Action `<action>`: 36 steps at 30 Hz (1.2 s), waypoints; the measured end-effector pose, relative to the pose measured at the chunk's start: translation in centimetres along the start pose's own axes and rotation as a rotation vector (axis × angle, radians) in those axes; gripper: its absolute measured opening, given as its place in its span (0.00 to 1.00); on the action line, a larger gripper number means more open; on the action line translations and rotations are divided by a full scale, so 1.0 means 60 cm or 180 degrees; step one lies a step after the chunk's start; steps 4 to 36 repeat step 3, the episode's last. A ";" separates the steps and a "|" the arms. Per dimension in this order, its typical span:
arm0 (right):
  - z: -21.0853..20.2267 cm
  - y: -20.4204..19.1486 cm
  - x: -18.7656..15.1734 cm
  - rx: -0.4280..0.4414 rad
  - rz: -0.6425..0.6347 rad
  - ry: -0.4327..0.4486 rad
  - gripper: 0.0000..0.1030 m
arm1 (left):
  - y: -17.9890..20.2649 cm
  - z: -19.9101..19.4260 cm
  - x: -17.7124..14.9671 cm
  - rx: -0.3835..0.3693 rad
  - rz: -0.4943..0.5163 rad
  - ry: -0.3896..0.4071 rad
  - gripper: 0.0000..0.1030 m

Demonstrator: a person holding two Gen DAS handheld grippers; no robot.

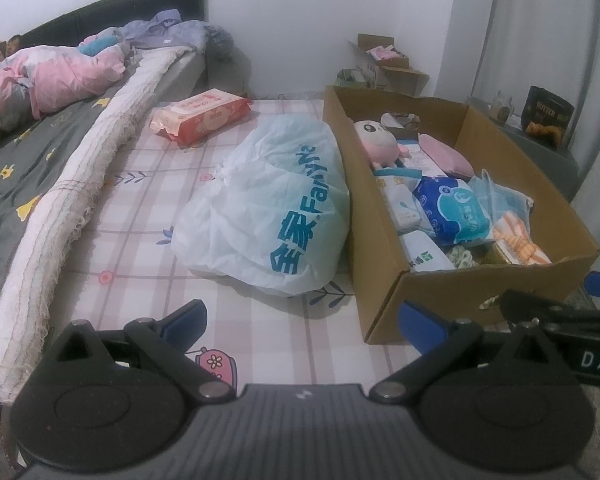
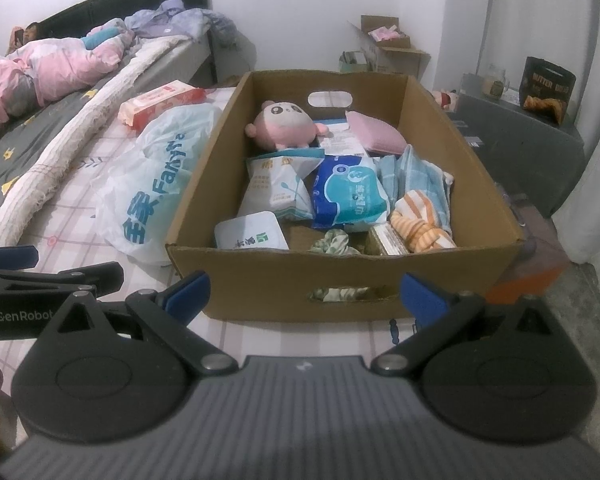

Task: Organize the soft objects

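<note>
Cardboard box (image 2: 340,280) sits just ahead of the wide-spread right claw (image 2: 305,292).

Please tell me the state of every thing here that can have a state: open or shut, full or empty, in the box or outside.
Left tongs: open, holding nothing.
Right tongs: open, holding nothing.
Cardboard box: open top, partly filled.
Pink plush toy: inside the box, at its far end.
Striped orange cloth: inside the box, crumpled.
White plastic bag: outside, lying against the box, bulging.
Red wipes pack: outside, lying on the checked sheet.
</note>
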State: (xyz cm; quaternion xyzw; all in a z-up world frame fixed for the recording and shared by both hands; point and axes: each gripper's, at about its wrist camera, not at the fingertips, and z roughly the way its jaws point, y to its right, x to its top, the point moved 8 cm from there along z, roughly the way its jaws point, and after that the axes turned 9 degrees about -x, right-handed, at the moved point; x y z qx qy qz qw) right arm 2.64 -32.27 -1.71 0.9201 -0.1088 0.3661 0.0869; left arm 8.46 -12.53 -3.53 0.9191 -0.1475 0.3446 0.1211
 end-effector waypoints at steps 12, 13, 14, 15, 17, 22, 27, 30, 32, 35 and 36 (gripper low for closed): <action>0.000 0.000 0.000 0.0001 0.0001 0.0000 0.99 | 0.000 0.000 0.000 0.0000 0.0000 0.0000 0.99; 0.000 0.000 0.000 0.0001 0.0001 0.0000 0.99 | 0.000 0.000 0.000 0.0000 0.0000 0.0000 0.99; 0.000 0.000 0.000 0.0001 0.0001 0.0000 0.99 | 0.000 0.000 0.000 0.0000 0.0000 0.0000 0.99; 0.000 0.000 0.000 0.0001 0.0001 0.0000 0.99 | 0.000 0.000 0.000 0.0000 0.0000 0.0000 0.99; 0.000 0.000 0.000 0.0001 0.0001 0.0000 0.99 | 0.000 0.000 0.000 0.0000 0.0000 0.0000 0.99; 0.000 0.000 0.000 0.0001 0.0001 0.0000 0.99 | 0.000 0.000 0.000 0.0000 0.0000 0.0000 0.99; 0.000 0.000 0.000 0.0001 0.0001 0.0000 0.99 | 0.000 0.000 0.000 0.0000 0.0000 0.0000 0.99; 0.000 0.000 0.000 0.0001 0.0001 0.0000 0.99 | 0.000 0.000 0.000 0.0000 0.0000 0.0000 0.99; 0.000 0.000 0.000 0.0001 0.0001 0.0000 0.99 | 0.000 0.000 0.000 0.0000 0.0000 0.0000 0.99; 0.000 0.000 0.000 0.0001 0.0001 0.0000 0.99 | 0.000 0.000 0.000 0.0000 0.0000 0.0000 0.99; 0.000 0.000 0.000 0.0001 0.0001 0.0000 0.99 | 0.000 0.000 0.000 0.0000 0.0000 0.0000 0.99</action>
